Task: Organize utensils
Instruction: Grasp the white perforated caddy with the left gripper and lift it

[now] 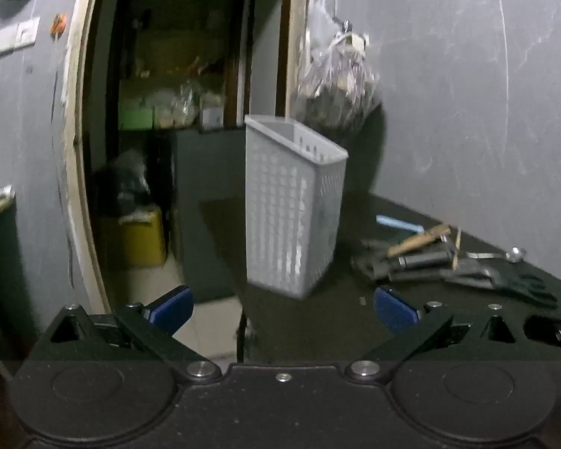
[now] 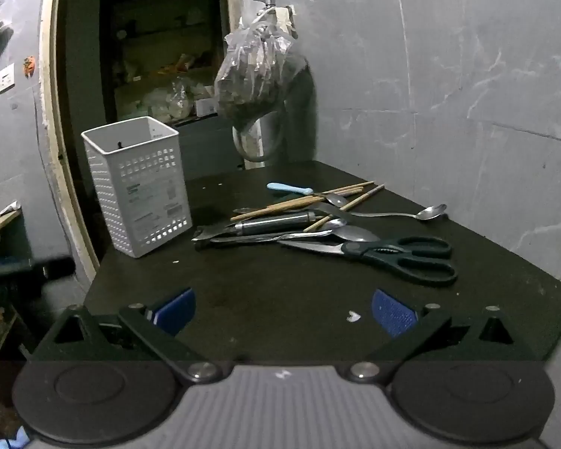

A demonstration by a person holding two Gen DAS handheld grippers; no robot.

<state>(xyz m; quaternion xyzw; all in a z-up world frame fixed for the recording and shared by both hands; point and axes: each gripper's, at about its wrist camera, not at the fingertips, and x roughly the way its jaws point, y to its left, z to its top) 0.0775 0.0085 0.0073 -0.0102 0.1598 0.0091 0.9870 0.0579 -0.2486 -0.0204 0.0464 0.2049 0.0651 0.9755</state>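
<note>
Lying in a loose heap on the dark matte surface (image 2: 280, 292): the utensils. Black-handled scissors (image 2: 392, 254) with steel blades lie nearest the front, handles to the right. Behind them lie several metal spoons; one spoon (image 2: 426, 212) is set apart toward the wall, bowl to the right. Wooden chopsticks (image 2: 306, 199) cross the pile at a shallow angle. A cylindrical metal-handled tool (image 2: 269, 225) sits mid-pile, its working end dark and unclear. A pale blue plastic utensil (image 2: 290, 188) lies at the back of the heap.

Left of the pile, near the surface's edge: white plastic basket (image 2: 138, 183), rectangular, upright, walls perforated with a grid of small square holes, a printed label on the facing side. A little of its inside shows; no utensil can be made out in it.

Right claw (image 2: 283, 312): fingers wide apart, blue ribbed pads, nothing between them, above the front edge of the surface. Left claw (image 1: 283, 308): likewise spread and holding nothing, aimed at the basket (image 1: 293, 205); left view is motion-blurred, the pile (image 1: 441, 258) smeared.

Behind: a clear plastic bag (image 2: 258, 71) of dark contents hangs on the scuffed grey wall (image 2: 448, 75), beside a doorway.
</note>
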